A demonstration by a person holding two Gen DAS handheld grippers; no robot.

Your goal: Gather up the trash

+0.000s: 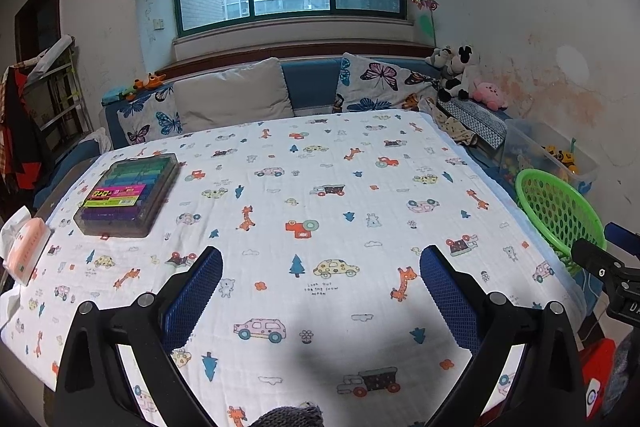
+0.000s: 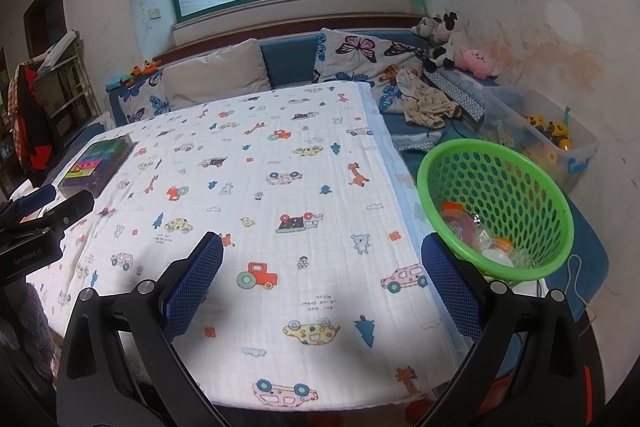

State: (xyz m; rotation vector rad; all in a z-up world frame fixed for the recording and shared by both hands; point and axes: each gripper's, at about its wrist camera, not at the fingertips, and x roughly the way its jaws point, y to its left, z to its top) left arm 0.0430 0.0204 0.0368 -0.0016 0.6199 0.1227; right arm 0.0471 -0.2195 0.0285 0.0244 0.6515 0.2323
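Now both grippers gape — trash (image 2: 476, 233) basketed

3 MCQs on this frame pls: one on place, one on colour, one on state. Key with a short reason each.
1. Where does the basket stand relative to the table?
A. off its right edge
B. in its middle
C. off its left edge

2. What colour is the basket?
A. red
B. green
C. white

3. How do the left gripper and the right gripper stand?
A. both shut on trash
B. left open, right shut
C. both open, holding nothing

Key: A, since the right wrist view shows it beyond the cloth's right border; B, its mesh wall is bright green in both views; C, each pair of blue pads stands wide apart with only the patterned cloth between.
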